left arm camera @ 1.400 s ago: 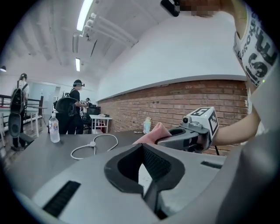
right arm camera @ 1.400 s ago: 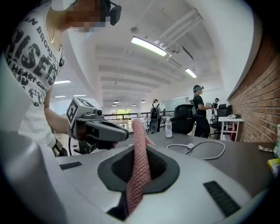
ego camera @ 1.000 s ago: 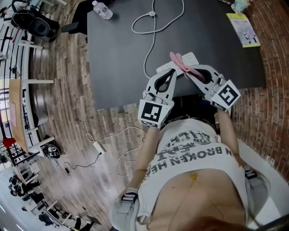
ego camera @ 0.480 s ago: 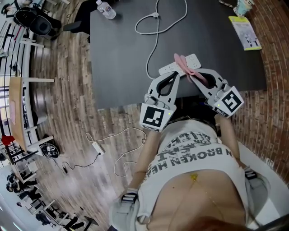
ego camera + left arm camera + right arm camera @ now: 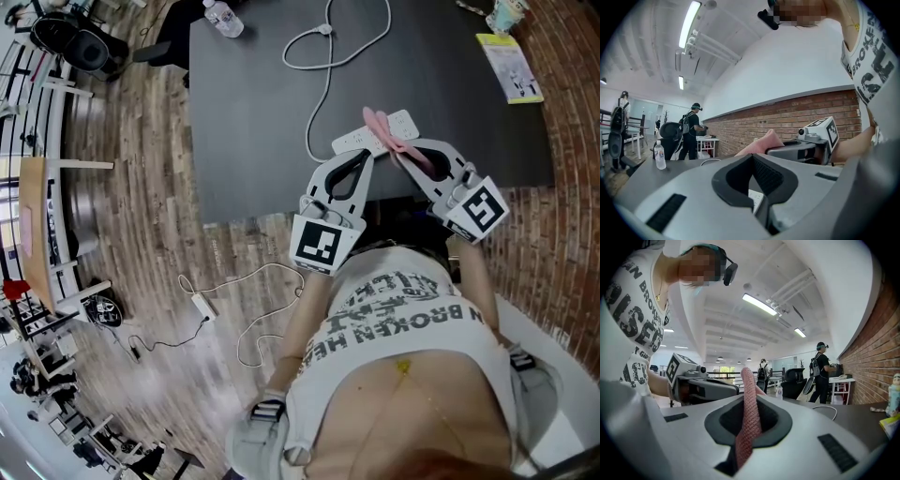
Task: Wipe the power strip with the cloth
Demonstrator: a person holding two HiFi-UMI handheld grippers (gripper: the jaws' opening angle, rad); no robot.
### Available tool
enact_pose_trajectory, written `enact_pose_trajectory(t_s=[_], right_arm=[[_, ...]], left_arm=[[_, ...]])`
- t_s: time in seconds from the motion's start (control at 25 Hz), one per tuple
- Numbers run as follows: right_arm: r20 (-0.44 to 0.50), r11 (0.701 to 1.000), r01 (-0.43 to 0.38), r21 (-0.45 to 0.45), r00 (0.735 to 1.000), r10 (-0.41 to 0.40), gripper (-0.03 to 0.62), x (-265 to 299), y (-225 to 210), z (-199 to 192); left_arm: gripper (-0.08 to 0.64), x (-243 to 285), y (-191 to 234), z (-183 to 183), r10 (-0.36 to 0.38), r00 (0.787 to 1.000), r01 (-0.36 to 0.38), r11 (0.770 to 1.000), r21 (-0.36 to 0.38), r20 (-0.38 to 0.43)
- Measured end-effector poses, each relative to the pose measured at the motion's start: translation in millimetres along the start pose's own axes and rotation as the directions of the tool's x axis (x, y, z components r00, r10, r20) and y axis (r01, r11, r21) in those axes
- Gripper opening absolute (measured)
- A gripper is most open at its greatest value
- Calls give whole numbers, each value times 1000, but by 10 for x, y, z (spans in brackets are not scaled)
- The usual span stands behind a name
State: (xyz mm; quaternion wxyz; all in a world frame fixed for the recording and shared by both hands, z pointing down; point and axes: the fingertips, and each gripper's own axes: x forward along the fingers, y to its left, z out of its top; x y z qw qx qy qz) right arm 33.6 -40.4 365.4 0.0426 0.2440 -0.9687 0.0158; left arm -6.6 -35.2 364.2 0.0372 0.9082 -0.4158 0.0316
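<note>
Holding both grippers side by side at the near edge of the table (image 5: 253,103), I point them level across it. My left gripper (image 5: 364,156) has its fingers pressed together with nothing caught between them. My right gripper (image 5: 395,155) sits just beside it, the two sets of tips close together, and its fingers are clamped on the cloth (image 5: 378,127).

The cloth is pink and knitted. In the right gripper view it runs as a narrow band up through the hollow between my fingers and out past the tips. Beyond those tips it drapes across the middle of the strip (image 5: 401,123).

The strip is white and lies flat on the table, straight ahead of both sets of fingertips and slanting across them. One end pokes out to the left of my left tips, the other to the right of the cloth. Through the hollow of my left fingers I see a white corner of it directly underneath. I cannot tell whether the left tips touch it.

The strip's cable (image 5: 322,89) leaves from ahead of my left fingers and loops away over the table. A bottle (image 5: 223,17) stands well apart, far ahead to the left. A booklet (image 5: 511,66) lies far ahead to the right.
</note>
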Motion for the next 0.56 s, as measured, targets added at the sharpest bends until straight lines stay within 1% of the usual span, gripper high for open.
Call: enact_pose_trajectory(t_s=[0.24,0.56], right_arm=[[-6,999,37,-16,999,-37,15,-74,-22,13],[-21,999,40,-11,999,-40,15,-77,-23,-28]], left_arm=[[8,-32,-54,-32,-7,1000,7,1000,-21,-18],[8,-42,-55,-66,-11,1000,11,1000,-15,-29]])
